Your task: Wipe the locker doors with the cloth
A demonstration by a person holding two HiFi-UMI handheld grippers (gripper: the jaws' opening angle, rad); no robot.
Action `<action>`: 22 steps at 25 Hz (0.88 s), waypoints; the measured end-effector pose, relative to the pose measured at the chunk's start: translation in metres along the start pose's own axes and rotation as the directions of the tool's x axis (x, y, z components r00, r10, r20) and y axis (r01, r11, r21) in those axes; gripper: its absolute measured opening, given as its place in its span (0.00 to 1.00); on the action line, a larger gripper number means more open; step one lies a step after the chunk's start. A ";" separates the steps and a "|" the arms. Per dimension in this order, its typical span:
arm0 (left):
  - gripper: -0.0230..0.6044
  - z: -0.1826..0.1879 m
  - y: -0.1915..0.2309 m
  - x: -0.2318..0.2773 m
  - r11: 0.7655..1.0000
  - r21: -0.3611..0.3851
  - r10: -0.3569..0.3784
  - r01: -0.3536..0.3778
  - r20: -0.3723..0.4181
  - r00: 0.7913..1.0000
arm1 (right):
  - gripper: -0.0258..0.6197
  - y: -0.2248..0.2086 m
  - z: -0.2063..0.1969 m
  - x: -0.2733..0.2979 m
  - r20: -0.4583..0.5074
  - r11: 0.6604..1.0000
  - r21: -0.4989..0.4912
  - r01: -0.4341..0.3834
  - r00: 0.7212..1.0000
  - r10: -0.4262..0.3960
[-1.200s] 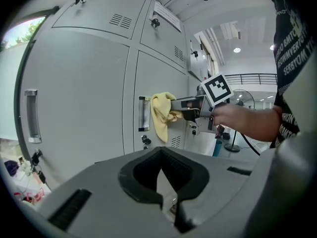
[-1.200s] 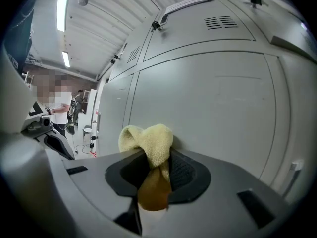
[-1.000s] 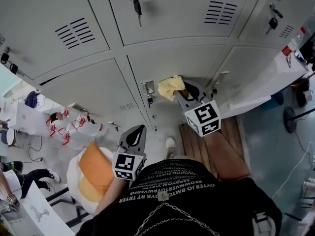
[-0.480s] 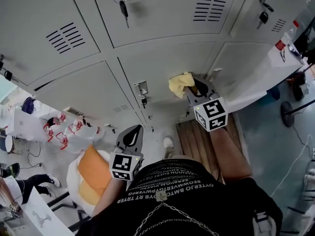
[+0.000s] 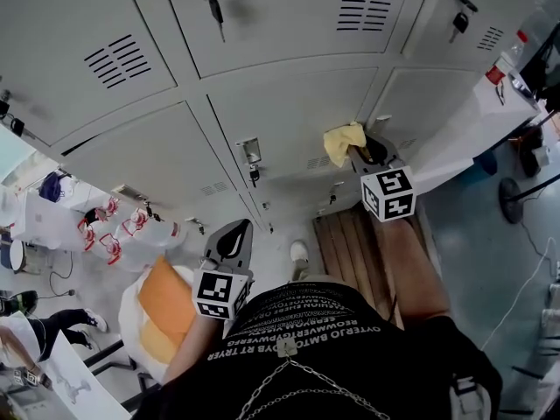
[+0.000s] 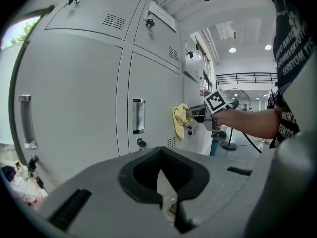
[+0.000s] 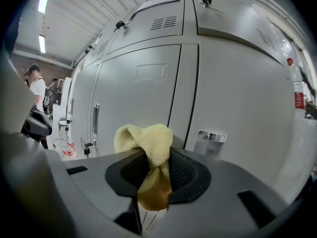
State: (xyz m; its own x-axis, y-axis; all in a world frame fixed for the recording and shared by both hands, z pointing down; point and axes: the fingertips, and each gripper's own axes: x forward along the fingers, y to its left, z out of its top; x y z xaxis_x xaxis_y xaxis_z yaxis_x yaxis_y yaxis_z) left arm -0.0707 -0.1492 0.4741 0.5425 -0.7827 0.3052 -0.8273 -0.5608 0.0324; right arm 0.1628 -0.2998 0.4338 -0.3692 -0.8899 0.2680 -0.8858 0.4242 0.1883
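Observation:
A yellow cloth (image 5: 344, 140) is bunched in my right gripper (image 5: 359, 151), which is shut on it and presses it against a lower grey locker door (image 5: 289, 112) near that door's right edge. In the right gripper view the cloth (image 7: 147, 155) sticks up out of the jaws in front of the door (image 7: 141, 95). My left gripper (image 5: 231, 237) hangs low by my body, shut with nothing in it, away from the lockers. From the left gripper view (image 6: 163, 185) the cloth (image 6: 180, 119) shows against the lockers.
Keys (image 5: 213, 7) hang in the upper locker locks. A recessed handle (image 5: 249, 151) sits on the middle lower door. A wooden pallet (image 5: 354, 234) lies on the floor below. An orange and white bag (image 5: 162, 309) and bottles (image 5: 122, 226) are at the left, a white table (image 5: 477, 121) at the right.
My right gripper has carried the cloth to the right across the lower locker door. The left gripper has stayed where it was.

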 end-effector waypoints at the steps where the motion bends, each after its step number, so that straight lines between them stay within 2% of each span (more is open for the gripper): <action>1: 0.04 -0.002 0.000 -0.001 1.000 0.001 0.003 -0.003 -0.003 1.000 | 0.19 -0.002 -0.002 -0.002 -0.004 1.000 0.005 0.008 1.000 -0.008; 5: 0.04 -0.003 0.001 -0.001 1.000 -0.004 0.012 -0.012 -0.002 1.000 | 0.19 -0.003 -0.003 -0.013 0.016 1.000 0.027 0.004 1.000 -0.005; 11: 0.04 -0.007 0.009 0.003 0.999 -0.019 0.037 -0.037 -0.006 0.999 | 0.19 0.051 -0.014 -0.011 0.032 0.988 0.016 -0.154 0.988 0.154; 17: 0.04 -0.003 0.014 0.008 0.998 -0.028 0.061 -0.061 0.006 0.998 | 0.19 0.121 -0.026 0.011 0.003 0.947 -0.054 -0.317 0.948 0.318; 22: 0.04 -0.005 0.022 0.005 0.993 -0.051 0.105 -0.105 -0.003 0.994 | 0.19 0.163 -0.034 0.027 -0.031 0.902 -0.096 -0.420 0.907 0.419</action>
State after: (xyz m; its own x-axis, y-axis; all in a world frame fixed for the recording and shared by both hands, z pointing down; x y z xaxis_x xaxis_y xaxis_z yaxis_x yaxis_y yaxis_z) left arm -0.0869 -0.1640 0.4810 0.4521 -0.8366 0.3095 -0.8861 -0.4609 0.0486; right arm 0.0181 -0.2492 0.5035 -0.6972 -0.6246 0.3518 -0.6173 0.7726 0.1483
